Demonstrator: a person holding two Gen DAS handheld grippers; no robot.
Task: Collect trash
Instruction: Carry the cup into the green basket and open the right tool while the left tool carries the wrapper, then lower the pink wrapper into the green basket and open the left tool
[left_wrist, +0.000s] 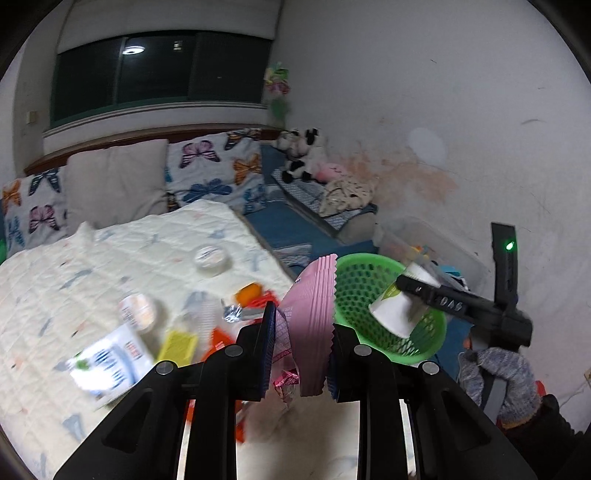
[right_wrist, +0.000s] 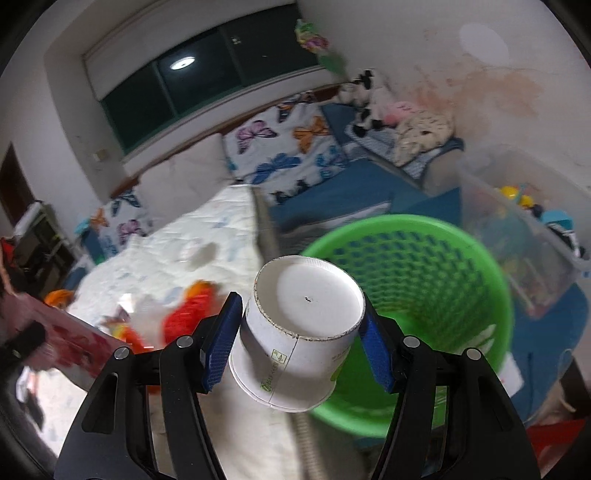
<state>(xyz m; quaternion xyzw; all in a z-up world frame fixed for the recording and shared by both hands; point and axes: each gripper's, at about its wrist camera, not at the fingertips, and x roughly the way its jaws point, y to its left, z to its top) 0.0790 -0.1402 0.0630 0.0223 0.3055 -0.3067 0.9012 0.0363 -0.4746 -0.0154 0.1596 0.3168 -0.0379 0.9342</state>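
My left gripper (left_wrist: 301, 347) is shut on a flat pink packet (left_wrist: 314, 325) with a zigzag edge, held upright above the white quilt (left_wrist: 110, 266). My right gripper (right_wrist: 299, 339) is shut on a white paper cup (right_wrist: 295, 339), its base turned toward the camera. The cup hangs at the near rim of a green mesh basket (right_wrist: 424, 280), which stands beside the bed. In the left wrist view the same cup (left_wrist: 397, 310) sits over the green basket (left_wrist: 354, 291), gripped by the right gripper (left_wrist: 424, 295) in a gloved hand (left_wrist: 502, 376).
Loose litter lies on the quilt: a blue-white carton (left_wrist: 110, 362), a yellow packet (left_wrist: 177, 345), a round tub (left_wrist: 137, 314), a clear lid (left_wrist: 212, 258), orange and red wrappers (right_wrist: 188, 317). A clear storage bin (right_wrist: 517, 236) stands behind the basket by the wall. Pillows (left_wrist: 118, 181) and plush toys (left_wrist: 303, 155) sit further back.
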